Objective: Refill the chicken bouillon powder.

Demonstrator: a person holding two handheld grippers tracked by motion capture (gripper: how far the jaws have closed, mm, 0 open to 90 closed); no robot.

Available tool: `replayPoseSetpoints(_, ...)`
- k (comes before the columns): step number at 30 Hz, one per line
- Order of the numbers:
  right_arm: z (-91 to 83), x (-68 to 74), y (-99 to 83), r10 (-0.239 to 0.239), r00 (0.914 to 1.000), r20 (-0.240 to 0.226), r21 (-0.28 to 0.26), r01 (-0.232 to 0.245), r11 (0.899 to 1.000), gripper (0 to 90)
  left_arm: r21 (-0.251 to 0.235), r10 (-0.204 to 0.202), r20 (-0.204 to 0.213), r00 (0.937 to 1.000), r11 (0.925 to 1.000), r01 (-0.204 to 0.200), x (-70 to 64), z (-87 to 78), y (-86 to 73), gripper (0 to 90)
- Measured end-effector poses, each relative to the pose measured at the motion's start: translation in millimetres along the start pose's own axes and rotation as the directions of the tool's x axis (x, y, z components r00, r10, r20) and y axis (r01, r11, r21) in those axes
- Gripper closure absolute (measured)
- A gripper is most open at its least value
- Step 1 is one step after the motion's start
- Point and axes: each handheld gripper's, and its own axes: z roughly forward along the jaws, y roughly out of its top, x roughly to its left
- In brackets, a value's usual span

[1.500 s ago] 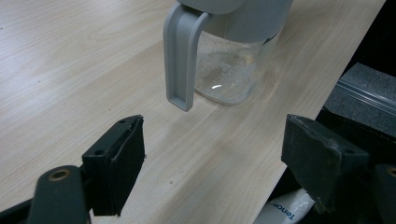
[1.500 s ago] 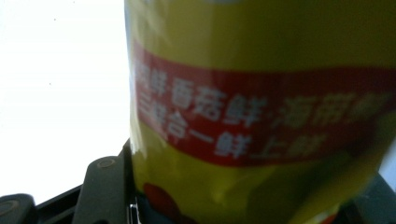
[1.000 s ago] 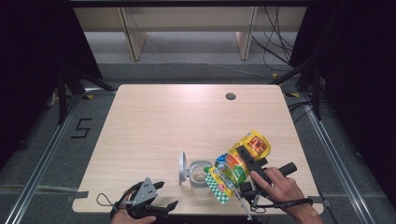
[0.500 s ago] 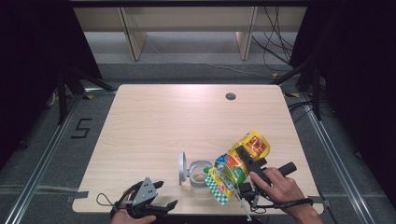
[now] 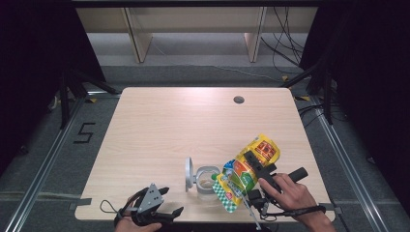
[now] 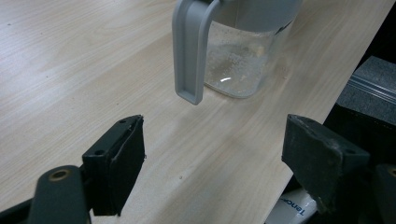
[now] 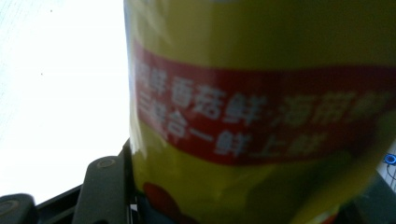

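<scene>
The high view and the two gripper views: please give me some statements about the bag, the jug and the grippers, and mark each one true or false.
1. The right gripper holds the yellow bag, tilted over the clear jug. True.
2. The left gripper is shut on the jug's grey handle. False: its jaws stand wide open, short of the handle.
3. The jug stands upright on the wooden table. True.
4. The jug is full to the brim. False: it holds only a thin layer at the bottom.
5. The bag bears a red band with white writing. True.
</scene>
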Motion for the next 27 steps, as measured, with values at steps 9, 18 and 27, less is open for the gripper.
replayPoseSetpoints(9,-1.0,-1.7,-0.4,-0.011,0.9999,0.001,0.022,0.011,1.000,40.6,0.000,0.003,0.002,1.0000,1.0000,-0.003,0.0,0.2,0.0,20.8)
replayPoseSetpoints(18,-1.0,-3.0,0.8,-0.036,0.9993,0.007,0.017,0.036,0.999,40.6,0.002,0.006,-0.001,1.0000,1.0000,-0.006,0.1,0.5,-0.2,20.8)
replayPoseSetpoints(27,-0.2,-4.0,1.6,-0.043,0.9990,0.012,0.019,0.043,0.999,40.8,-0.012,-0.045,0.005,0.9990,0.9989,0.045,-1.9,2.4,-0.6,20.8)
